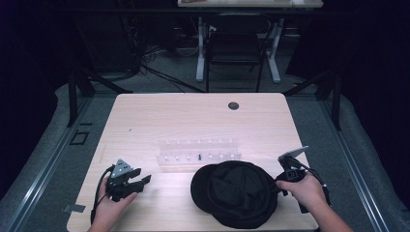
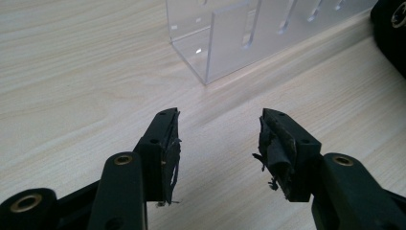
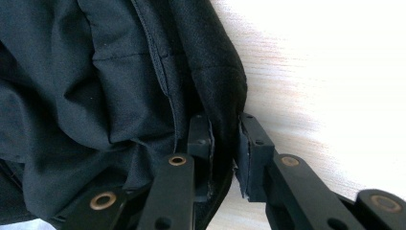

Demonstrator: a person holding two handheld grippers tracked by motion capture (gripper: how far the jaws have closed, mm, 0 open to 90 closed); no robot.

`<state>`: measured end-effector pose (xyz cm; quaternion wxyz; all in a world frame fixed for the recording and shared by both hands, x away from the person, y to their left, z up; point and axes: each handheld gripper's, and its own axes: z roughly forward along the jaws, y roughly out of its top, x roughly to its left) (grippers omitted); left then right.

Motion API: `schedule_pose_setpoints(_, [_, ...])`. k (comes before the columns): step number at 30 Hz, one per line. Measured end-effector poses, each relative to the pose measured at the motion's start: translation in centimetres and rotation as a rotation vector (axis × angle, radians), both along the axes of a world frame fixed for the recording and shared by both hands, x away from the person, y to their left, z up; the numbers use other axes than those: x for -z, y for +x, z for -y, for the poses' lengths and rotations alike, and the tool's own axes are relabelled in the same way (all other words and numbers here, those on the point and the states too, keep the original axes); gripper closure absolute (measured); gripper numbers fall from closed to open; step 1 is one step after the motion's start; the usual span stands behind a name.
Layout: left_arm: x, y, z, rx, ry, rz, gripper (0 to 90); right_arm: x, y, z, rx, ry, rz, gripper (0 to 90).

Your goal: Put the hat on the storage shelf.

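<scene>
We have the black hat (image 1: 235, 193) lying at the near edge of the surface (image 1: 145, 121), just in front of the clear acrylic rack (image 1: 198, 155). Our right tool (image 3: 224, 143) is clenched on the hat's brim at its right side; our left tool (image 2: 218, 143) hangs released over bare wood, well apart from the hat. We judge the grasp made and the lift or drag not yet begun; next the left tool probably needs the opposite brim. The hat's underside and the rack's slots are hard to make out.
</scene>
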<state>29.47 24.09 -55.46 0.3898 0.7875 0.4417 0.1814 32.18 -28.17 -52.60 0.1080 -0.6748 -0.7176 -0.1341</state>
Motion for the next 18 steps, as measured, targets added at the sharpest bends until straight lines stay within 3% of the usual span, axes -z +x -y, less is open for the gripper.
schedule_pose_setpoints(6, [-0.01,-0.02,0.0,0.001,0.001,-0.001,48.7,0.12,0.1,0.13,-0.006,0.025,-0.027,81.7])
schedule_pose_setpoints(7, [-0.01,-0.02,0.0,0.0,0.0,0.0,48.7,0.2,0.08,0.03,0.013,0.034,-0.024,82.9])
schedule_pose_setpoints(11, [-0.02,-0.02,-0.02,0.001,0.003,0.0,48.7,0.13,0.25,0.48,-0.009,0.057,-0.054,86.4])
schedule_pose_setpoints(18, [0.0,0.0,0.01,0.001,0.002,0.0,48.7,0.08,0.18,0.63,0.012,0.094,-0.054,87.3])
